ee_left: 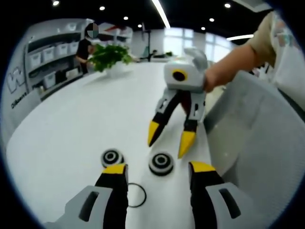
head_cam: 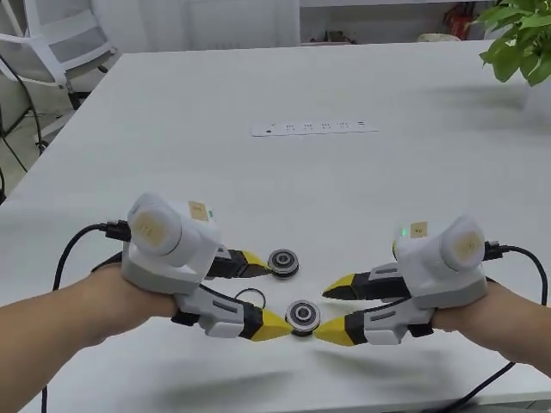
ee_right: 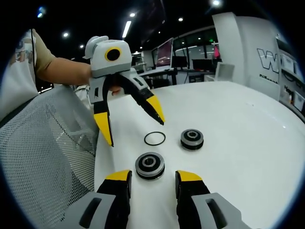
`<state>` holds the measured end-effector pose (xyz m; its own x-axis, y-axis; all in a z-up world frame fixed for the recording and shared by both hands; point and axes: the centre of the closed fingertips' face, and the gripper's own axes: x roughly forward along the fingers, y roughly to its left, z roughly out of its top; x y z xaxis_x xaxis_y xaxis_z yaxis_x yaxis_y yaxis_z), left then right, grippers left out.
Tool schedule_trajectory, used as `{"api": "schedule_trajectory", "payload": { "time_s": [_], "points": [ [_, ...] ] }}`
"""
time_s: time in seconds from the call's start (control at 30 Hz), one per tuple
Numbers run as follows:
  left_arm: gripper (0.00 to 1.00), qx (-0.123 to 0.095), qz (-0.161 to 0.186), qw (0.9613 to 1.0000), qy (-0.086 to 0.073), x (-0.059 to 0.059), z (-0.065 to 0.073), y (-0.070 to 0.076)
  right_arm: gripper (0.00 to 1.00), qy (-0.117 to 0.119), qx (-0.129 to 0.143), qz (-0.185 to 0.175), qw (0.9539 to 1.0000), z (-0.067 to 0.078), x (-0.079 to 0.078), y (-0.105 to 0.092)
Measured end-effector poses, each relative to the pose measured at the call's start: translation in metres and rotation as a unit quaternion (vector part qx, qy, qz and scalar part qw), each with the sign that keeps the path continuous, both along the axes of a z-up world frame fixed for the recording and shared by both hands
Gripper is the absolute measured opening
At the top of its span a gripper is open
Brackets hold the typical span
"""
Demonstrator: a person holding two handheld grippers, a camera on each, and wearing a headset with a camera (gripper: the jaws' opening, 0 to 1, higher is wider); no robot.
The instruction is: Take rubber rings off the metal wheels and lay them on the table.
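Observation:
Two metal wheels with dark rims lie flat near the table's front edge. The nearer wheel (head_cam: 302, 316) (ee_left: 161, 163) (ee_right: 149, 165) sits just ahead of both grippers' yellow tips. The farther wheel (head_cam: 283, 262) (ee_left: 112, 157) (ee_right: 192, 139) rests beside the left gripper's upper tip. A loose black rubber ring (head_cam: 250, 298) (ee_left: 136, 194) (ee_right: 155, 138) lies on the table between the left jaws. My left gripper (head_cam: 269, 292) (ee_left: 158, 169) is open and holds nothing. My right gripper (head_cam: 332, 310) (ee_right: 153, 176) faces it, also open and holding nothing.
A white power strip (head_cam: 314, 128) lies flat mid-table. A green plant (head_cam: 521, 39) stands at the far right corner and a white chair (head_cam: 60, 43) at the far left. Black cables (head_cam: 73, 249) trail from both grippers. The table's front edge is close behind my hands.

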<state>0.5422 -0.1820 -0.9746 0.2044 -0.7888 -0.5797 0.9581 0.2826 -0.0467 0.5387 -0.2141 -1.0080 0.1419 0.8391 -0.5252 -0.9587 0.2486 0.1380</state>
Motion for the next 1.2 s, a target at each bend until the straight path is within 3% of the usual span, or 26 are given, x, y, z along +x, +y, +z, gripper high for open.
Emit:
{"api": "schedule_trajectory", "payload": {
  "time_s": [0.77,1.2],
  "points": [
    [0.36,0.01,-0.014,0.9997,0.017,-0.005,-0.018,-0.02,0.22,0.0,-0.004,0.012,0.9999,-0.008,-0.002,0.003],
    [0.24,0.015,-0.015,0.9997,0.014,-0.004,-0.023,-0.029,0.18,0.005,-0.003,0.012,0.9999,-0.01,-0.004,0.004]
  ]
}}
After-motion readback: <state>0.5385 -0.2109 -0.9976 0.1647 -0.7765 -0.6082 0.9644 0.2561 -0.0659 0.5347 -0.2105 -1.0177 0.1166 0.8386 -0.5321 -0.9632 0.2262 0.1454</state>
